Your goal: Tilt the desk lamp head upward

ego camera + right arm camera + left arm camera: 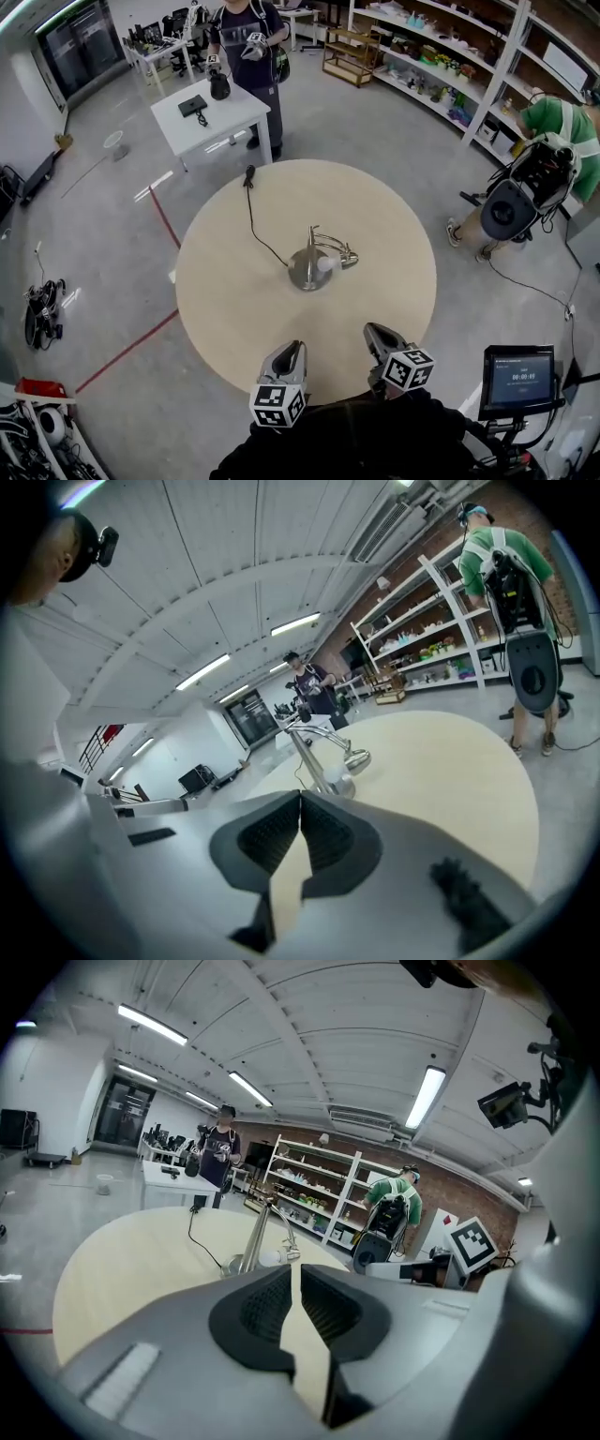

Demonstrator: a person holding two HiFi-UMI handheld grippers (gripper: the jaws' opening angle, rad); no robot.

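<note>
Two empty grippers sit low in frame, left gripper (pixel 296 347) and right gripper (pixel 372 330), jaws together; desk lamp (pixel 314 262) stands mid-frame on the round table (pixel 394 225), well apart from both

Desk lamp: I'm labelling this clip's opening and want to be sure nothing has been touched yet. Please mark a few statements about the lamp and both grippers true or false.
1. The desk lamp stands near the middle of the round table. True.
2. The left gripper grips the lamp's head. False: it is shut on nothing, by the table's near edge, well apart from the lamp.
3. The right gripper is shut, with nothing between its fingers. True.
4. The lamp's cord runs toward the person holding the grippers. False: it runs away from them, to the table's far edge, on the white table's side.
</note>
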